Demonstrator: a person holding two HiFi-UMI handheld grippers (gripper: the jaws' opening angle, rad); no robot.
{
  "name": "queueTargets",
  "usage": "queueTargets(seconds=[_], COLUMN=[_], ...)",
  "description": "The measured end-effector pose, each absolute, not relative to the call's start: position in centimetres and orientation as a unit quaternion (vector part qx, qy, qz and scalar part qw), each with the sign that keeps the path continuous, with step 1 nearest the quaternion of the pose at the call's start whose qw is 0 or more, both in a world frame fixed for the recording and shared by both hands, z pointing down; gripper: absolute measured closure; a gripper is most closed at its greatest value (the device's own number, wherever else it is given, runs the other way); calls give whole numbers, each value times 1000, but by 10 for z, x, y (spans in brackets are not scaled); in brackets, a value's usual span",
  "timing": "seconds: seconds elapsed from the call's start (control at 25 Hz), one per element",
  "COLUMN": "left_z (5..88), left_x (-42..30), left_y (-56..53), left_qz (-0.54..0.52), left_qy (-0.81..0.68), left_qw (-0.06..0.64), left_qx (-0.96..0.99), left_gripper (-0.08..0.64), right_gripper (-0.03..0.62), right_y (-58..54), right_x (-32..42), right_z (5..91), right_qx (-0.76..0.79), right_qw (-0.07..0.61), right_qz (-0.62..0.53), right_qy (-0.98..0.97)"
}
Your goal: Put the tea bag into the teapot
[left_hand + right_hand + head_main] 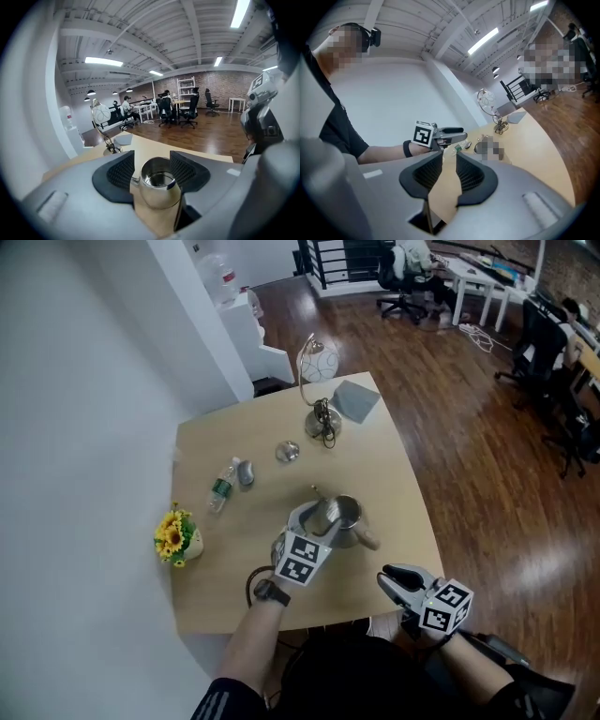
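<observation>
Nearest me the right gripper [449, 161] waits empty, jaws apart, at the table [394, 474] edge while the left gripper [151, 166] hangs spread over the open teapot [345, 521], tea bag unseen, probably inside.

Teapot [345, 519] of polished, mirror-bright metal; table [384, 460] of matt pale wood; floor [469, 427] of glossy dark wood.

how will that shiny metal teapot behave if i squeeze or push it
The teapot looks like polished steel with a rounded wall, so a grip on it may well slip. It is probably rigid and unlikely to dent. It stands upright and widens toward its base, so a gentle low push would more likely slide it than tip it.
</observation>
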State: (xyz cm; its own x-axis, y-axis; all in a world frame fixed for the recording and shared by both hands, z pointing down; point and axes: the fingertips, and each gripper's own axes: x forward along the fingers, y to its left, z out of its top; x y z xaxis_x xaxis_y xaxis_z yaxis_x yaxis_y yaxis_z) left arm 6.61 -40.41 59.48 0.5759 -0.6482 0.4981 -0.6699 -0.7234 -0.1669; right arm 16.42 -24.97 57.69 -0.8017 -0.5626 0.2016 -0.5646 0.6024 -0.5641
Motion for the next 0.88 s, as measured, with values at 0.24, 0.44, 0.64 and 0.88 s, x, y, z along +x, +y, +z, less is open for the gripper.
queueTargets(seconds=[0.24, 0.44, 0.64, 0.88], left_z=[542, 539, 551, 565], left_x=[26, -2, -28, -70], left_y=[-353, -294, -226, -128], left_qz=[207, 181, 193, 189], left_qy=[-406, -401, -395, -396], left_qw=[25, 74, 47, 66], left_qx=[890, 895, 897, 896], left_gripper=[364, 398, 395, 376], right_gripper=[494, 514, 554, 583], right_y=[-258, -248, -215, -141], right_x=[150, 128, 101, 63], right_z=[573, 560, 561, 558], right_qx=[280, 264, 262, 274], right_qw=[-25, -39, -2, 22], right_qz=[336, 321, 277, 252], right_qy=[-899, -909, -924, -928])
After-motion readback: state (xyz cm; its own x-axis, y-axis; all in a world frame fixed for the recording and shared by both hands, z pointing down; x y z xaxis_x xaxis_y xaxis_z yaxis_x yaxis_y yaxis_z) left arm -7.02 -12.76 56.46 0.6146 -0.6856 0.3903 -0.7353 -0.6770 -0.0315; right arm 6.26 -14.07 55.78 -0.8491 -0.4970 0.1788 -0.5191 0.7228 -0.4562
